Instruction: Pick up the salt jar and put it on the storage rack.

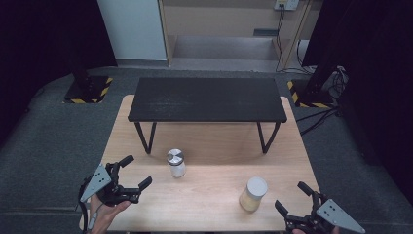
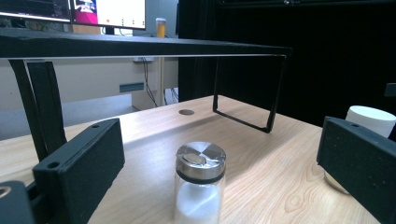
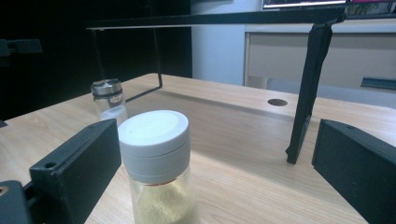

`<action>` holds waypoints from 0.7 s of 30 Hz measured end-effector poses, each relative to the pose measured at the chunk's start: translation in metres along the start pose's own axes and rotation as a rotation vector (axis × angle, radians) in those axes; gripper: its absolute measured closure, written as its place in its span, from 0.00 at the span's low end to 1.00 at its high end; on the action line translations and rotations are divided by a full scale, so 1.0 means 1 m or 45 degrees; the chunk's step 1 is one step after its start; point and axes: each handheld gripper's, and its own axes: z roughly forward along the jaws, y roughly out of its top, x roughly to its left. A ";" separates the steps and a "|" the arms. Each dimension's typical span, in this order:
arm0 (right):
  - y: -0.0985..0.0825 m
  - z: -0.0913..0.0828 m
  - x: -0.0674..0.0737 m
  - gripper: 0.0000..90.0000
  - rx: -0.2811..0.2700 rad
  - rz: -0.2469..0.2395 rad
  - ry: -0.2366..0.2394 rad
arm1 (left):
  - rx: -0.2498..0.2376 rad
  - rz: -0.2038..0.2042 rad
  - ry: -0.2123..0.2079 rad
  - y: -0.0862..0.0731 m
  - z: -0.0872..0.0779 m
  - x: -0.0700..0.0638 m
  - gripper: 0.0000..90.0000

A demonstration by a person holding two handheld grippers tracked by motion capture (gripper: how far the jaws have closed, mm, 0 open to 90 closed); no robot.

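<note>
A small glass jar (image 1: 176, 163) with a silver metal lid and white powder stands upright mid-table. A larger jar (image 1: 253, 193) with a white lid and yellowish powder stands nearer the front right. My left gripper (image 1: 136, 171) is open at the front left, jaws aimed toward the silver-lidded jar (image 2: 200, 184), which stands ahead of them, apart. My right gripper (image 1: 293, 197) is open at the front right corner. The white-lidded jar (image 3: 159, 163) stands just ahead of its jaws, toward the left one, untouched. The silver-lidded jar (image 3: 108, 100) shows farther back.
A low black shelf (image 1: 207, 100) on thin metal legs spans the far half of the wooden table (image 1: 209, 141). Its legs (image 1: 263, 138) stand behind the jars. Dark carpet surrounds the table. A hand (image 1: 104, 214) holds the left gripper at the front edge.
</note>
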 end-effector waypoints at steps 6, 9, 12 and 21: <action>0.000 0.001 0.000 0.01 0.001 0.006 0.019 | 0.008 0.013 -0.001 0.000 0.001 -0.003 0.00; 0.001 0.002 0.001 0.01 0.004 -0.001 0.028 | 0.016 0.027 0.003 0.001 0.000 -0.006 0.00; 0.001 0.002 0.002 0.01 -0.001 -0.004 0.036 | 0.058 0.045 0.037 0.005 0.001 -0.011 0.00; 0.001 0.003 0.002 0.01 0.010 0.001 0.036 | 0.052 0.010 0.037 0.017 0.001 -0.008 0.00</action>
